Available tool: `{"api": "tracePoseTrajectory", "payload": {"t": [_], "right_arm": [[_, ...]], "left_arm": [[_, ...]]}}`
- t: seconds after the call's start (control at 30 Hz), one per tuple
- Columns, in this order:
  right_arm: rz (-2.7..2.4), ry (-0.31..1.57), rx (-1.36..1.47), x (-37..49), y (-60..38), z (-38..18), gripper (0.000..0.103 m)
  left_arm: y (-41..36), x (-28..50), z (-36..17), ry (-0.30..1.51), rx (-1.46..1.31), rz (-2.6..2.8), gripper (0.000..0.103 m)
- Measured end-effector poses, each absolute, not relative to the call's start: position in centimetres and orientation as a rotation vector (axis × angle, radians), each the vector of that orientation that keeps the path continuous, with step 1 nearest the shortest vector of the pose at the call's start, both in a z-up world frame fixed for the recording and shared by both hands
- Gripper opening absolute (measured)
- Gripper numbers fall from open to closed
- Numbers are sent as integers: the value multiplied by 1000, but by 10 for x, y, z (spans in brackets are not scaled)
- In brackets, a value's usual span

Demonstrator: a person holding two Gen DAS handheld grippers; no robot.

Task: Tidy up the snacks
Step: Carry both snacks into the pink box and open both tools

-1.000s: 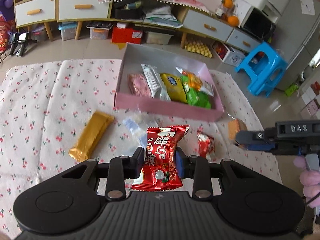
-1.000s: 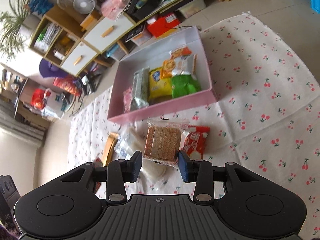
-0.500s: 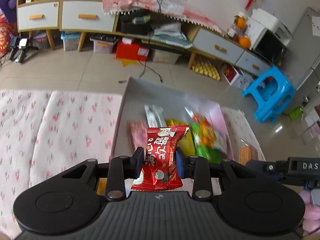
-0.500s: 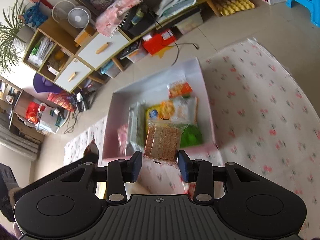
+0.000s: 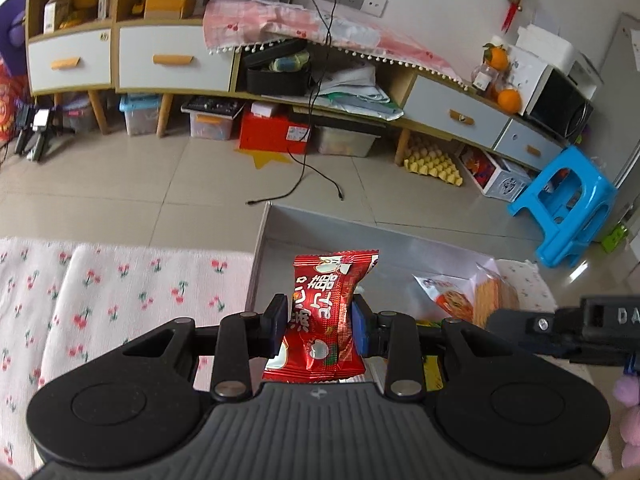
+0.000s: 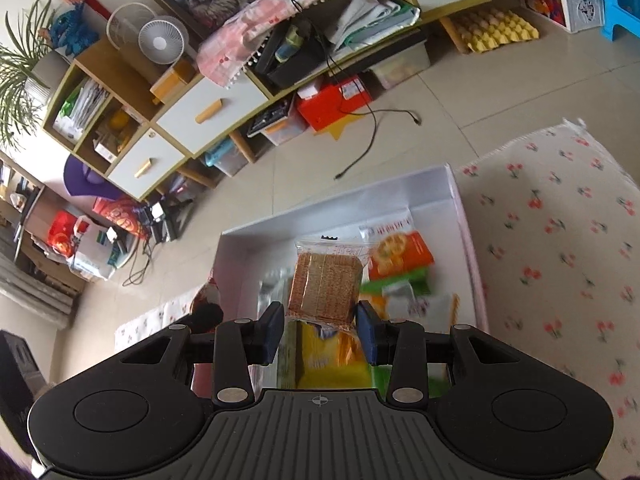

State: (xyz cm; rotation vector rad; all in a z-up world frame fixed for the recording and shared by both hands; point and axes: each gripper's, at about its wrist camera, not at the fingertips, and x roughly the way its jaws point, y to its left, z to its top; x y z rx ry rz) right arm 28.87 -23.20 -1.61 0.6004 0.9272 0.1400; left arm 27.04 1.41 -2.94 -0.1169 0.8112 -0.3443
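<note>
My left gripper (image 5: 320, 330) is shut on a red snack packet (image 5: 326, 312) and hangs over the left part of the white-lined pink box (image 5: 280, 236). The other gripper shows at the right edge of the left wrist view, its black body (image 5: 560, 328) above the box. My right gripper (image 6: 322, 332) is shut on a clear-wrapped brown cracker pack (image 6: 326, 280) over the same box (image 6: 280, 228). Under it lie an orange packet (image 6: 400, 254), a green one (image 6: 400, 284) and a yellow one (image 6: 320, 356).
The box sits on a cherry-print cloth (image 5: 120, 292) (image 6: 560, 260) at the edge near a tiled floor. A blue plastic stool (image 5: 568, 204) stands at the right. A long low cabinet (image 5: 180, 60) with drawers runs along the back wall, with a loose black cable (image 5: 312, 176) on the floor.
Both grippers have moved forward from above the loose snacks on the cloth to above the box, each keeping its packet. The snacks left on the cloth have dropped out of view.
</note>
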Motion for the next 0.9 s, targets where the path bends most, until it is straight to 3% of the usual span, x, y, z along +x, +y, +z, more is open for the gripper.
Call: {"api": "tracePoseTrajectory", "payload": {"t": [0.43,0.5,0.57,0.9], "right_arm": [[140,882,587,313,-225,-32,39],[132,873,574,312,-224,-30,42],[129,876,569,312,-223,-28,52],[150,877,560,300,-222,-12,61]], "left_arm": [[1,282,-34,769,-6,-351,31],[1,281,-33,770,-5,-344,39],[1,281,-33,777,-12,-340,52],[-1,272,-22,769,1,-334,69]]}}
